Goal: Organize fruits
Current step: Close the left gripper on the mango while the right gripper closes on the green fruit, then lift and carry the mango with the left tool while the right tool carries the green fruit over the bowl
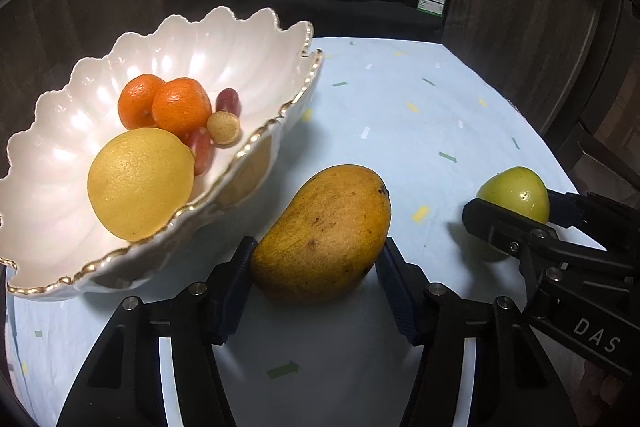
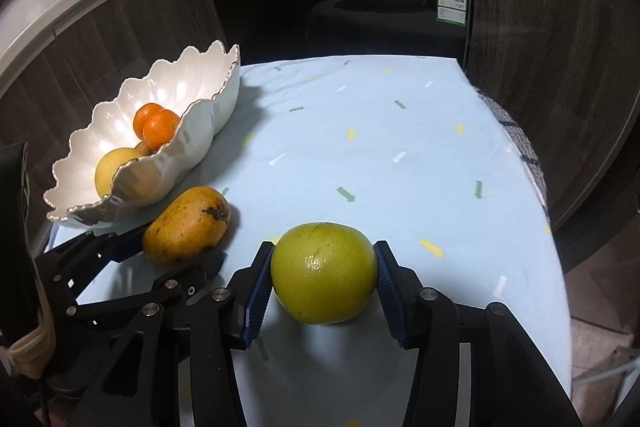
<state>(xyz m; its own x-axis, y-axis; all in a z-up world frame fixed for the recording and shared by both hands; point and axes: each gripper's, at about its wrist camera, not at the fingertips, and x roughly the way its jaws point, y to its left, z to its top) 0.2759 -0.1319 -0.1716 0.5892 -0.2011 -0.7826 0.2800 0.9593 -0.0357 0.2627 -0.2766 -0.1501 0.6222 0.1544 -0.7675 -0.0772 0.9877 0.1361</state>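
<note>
Mango (image 1: 324, 233) is lying on the bench (image 1: 400, 115) just beside the bowl (image 1: 60, 187), with the left claw (image 1: 316, 263) clasping it. From the right wrist, the right claw (image 2: 324, 277) is gripping a guava (image 2: 324, 273), further from the bowl.

**Surfaces and finishes on the counter**

The bowl (image 1: 248, 43) looks like glazed ceramic, glossy white with a gilt rim. The counter (image 2: 400, 155) wears a matt pale-blue cloth, slightly creased. The mango (image 1: 324, 231) has a dull, speckled skin; the green fruit (image 2: 324, 273) is smooth with a small shine. The yellow citrus (image 1: 140, 183) and the mandarins (image 1: 182, 107) show pitted peel. Each hand-held gripper (image 1: 316, 267) (image 2: 324, 283) is matt black plastic with ribbed blue pads (image 2: 258, 291) and metal bolts. The appliance front (image 2: 340, 11) is glossy black under brushed metal.
</note>
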